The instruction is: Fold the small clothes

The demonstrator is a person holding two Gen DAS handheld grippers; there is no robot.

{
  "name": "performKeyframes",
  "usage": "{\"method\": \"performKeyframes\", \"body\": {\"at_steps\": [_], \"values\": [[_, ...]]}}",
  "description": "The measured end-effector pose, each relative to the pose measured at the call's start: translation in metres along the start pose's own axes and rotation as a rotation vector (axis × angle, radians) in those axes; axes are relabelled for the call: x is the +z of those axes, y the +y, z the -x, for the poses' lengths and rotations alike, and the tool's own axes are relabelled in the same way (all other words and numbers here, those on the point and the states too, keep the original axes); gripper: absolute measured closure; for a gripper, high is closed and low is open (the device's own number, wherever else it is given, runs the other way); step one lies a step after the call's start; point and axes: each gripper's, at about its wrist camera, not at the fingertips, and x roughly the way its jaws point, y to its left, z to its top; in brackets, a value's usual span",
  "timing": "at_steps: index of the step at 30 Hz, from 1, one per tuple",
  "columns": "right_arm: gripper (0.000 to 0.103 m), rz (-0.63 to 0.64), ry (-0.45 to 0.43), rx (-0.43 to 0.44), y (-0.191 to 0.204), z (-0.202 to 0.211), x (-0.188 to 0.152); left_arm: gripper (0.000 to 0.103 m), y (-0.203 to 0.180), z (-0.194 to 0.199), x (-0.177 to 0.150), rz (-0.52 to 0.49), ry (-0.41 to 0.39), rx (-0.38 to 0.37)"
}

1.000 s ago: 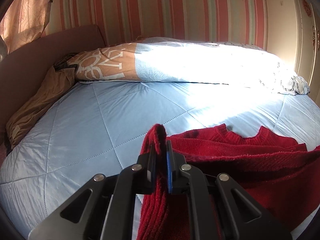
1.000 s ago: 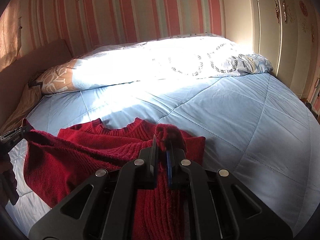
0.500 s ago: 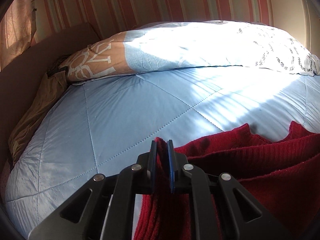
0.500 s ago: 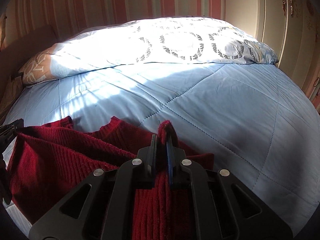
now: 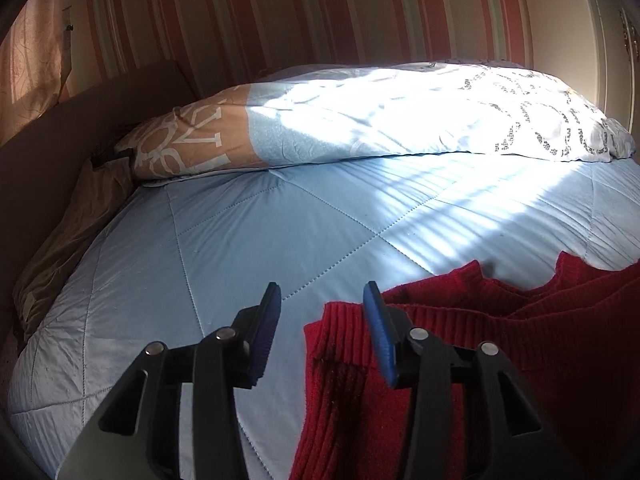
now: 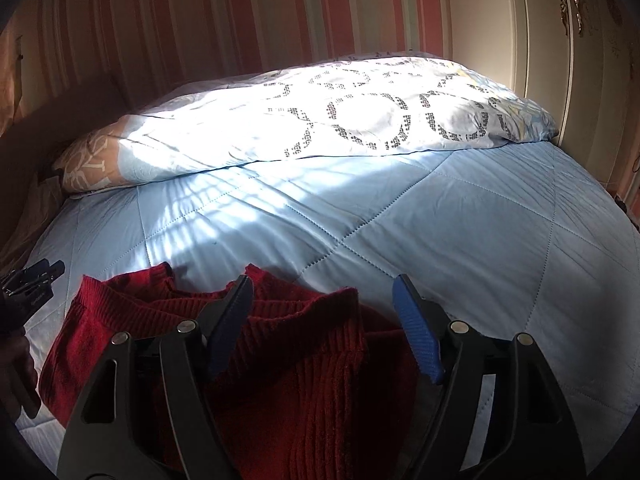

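A red knitted sweater (image 5: 520, 344) lies folded over on the light blue quilt (image 5: 280, 232). Its ribbed edge lies on top near the neckline. My left gripper (image 5: 322, 300) is open, with the sweater's left corner lying between the fingers against the right pad. My right gripper (image 6: 322, 292) is open above the sweater's (image 6: 280, 360) right corner, which lies loose between the fingers. The left gripper also shows at the left edge of the right wrist view (image 6: 38, 276).
A long pillow (image 6: 340, 116) in patterned blue and tan covers lies across the head of the bed. A brown headboard (image 5: 52, 120) and a tan cloth (image 5: 72, 240) run along the left side. A wardrobe (image 6: 580, 40) stands at the right.
Both grippers carried the sweater's edge forward toward the neckline, then opened and let it go. The edge now rests on the sweater.
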Motion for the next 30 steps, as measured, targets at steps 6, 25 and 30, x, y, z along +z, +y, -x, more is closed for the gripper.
{"method": "performKeyframes", "body": {"at_steps": [6,25,30], "values": [[0.026,0.141,0.124,0.078,0.057,-0.009,-0.032,0.047,-0.054,0.028,-0.026,-0.087,0.012,-0.113],[0.012,0.132,0.338,-0.118,0.068,-0.131,-0.041,0.003,-0.06,-0.058,-0.026,-0.077,0.137,-0.022],[0.004,0.067,0.354,-0.096,0.053,-0.145,-0.038,0.001,-0.046,-0.063,-0.03,-0.011,0.143,-0.01]]}}
